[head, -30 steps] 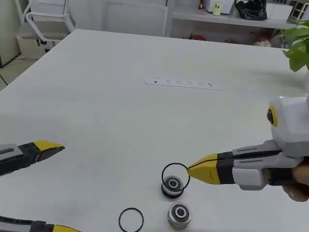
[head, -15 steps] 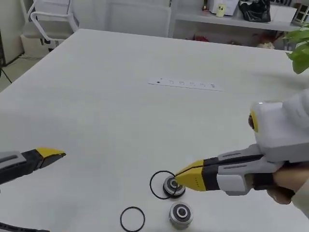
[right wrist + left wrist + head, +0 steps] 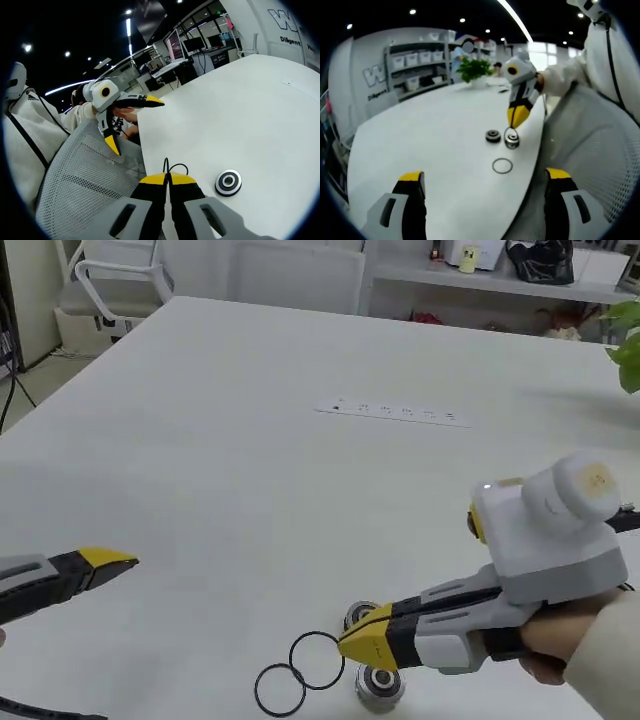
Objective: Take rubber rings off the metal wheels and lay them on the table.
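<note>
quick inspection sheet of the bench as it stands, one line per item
surface: white table, flat, no spills seen
job's things: near wheel and far wheel close together by the front edge; loose ring lying on the table; pinched ring held at the right gripper's tip, beside the loose ring
clutter: white power strip mid-table
grippers: right gripper shut on the pinched ring; left gripper open, holding nothing
cables: dark cable off the table's left side
surroundings: chair, shelf, plant
</note>
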Tool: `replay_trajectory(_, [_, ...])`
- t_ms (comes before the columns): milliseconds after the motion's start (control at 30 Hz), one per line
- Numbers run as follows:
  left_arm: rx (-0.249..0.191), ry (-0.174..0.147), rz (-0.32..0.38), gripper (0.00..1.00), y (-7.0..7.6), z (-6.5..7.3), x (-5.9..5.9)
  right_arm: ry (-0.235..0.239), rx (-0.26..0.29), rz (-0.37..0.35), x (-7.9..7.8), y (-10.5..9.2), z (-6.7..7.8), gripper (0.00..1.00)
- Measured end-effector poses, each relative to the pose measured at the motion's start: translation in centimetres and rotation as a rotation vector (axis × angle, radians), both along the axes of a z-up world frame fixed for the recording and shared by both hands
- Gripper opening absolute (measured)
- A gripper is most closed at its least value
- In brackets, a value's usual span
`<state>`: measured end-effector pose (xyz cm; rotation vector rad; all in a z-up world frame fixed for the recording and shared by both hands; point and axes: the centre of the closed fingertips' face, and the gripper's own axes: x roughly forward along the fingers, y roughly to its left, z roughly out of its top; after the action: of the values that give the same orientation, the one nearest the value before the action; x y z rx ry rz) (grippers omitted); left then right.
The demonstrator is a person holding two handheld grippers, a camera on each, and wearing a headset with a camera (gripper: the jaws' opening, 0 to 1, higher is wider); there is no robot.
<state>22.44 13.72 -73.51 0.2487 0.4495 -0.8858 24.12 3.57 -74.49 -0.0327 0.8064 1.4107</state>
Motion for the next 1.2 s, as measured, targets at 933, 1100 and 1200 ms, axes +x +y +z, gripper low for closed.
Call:
replay_trajectory(933, [0.001,0.022,0.022,1.0,0.3,-0.2,-0.3,0.023,-0.114,0.001,0.2,-0.1,-4.3,0.0])
replay_trajectory(1100, [0.003,0.024,0.023,1.0,0.3,-0.1,-0.4,0.018,-0.124,-0.006,0.4,-0.2,-4.5,0.0])
replay_trajectory(1200, [0.006,0.023,0.022,1.0,0.3,-0.1,-0.4,0.01,-0.131,-0.009,0.5,-0.2,-4.7,0.02])
